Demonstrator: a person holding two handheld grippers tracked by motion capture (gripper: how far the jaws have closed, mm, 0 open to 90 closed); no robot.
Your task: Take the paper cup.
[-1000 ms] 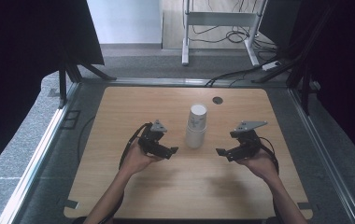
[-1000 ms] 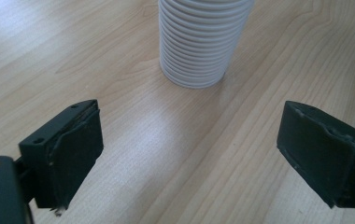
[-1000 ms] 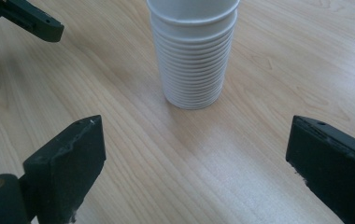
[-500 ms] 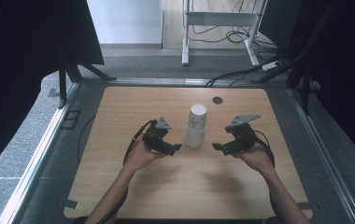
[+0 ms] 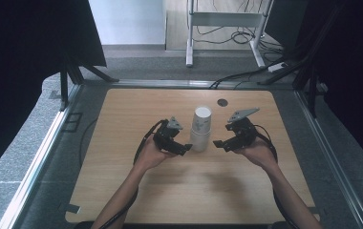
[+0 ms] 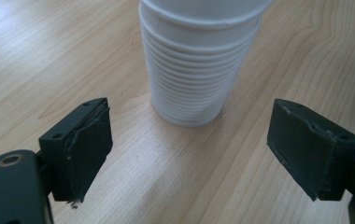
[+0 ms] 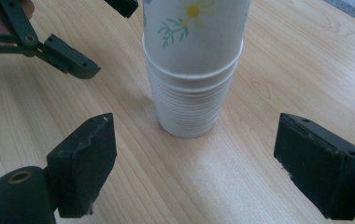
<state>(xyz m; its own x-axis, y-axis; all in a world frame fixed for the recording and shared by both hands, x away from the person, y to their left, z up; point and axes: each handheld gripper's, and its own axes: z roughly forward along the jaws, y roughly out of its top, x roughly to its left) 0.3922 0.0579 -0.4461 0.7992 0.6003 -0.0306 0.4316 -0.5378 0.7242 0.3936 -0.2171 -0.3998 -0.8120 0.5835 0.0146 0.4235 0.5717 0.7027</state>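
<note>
Both pairs of jaws are spread wide and grip nothing. The left gripper (image 5: 185, 148) and right gripper (image 5: 219, 143) face each other across a stack of paper cups (image 5: 201, 129), upside down near the middle of the tabletop (image 5: 136, 114), nearer its far edge. A small dark disc (image 5: 223, 102) lies toward the far right corner. Grey carpet (image 5: 36, 138), cables (image 5: 227, 36) and a white frame (image 5: 225, 19) surround it. The right gripper view reveals a daisy print (image 7: 192, 9) on the top cup; the left gripper view shows the stack's plain ribbed rims (image 6: 189, 88).
</note>
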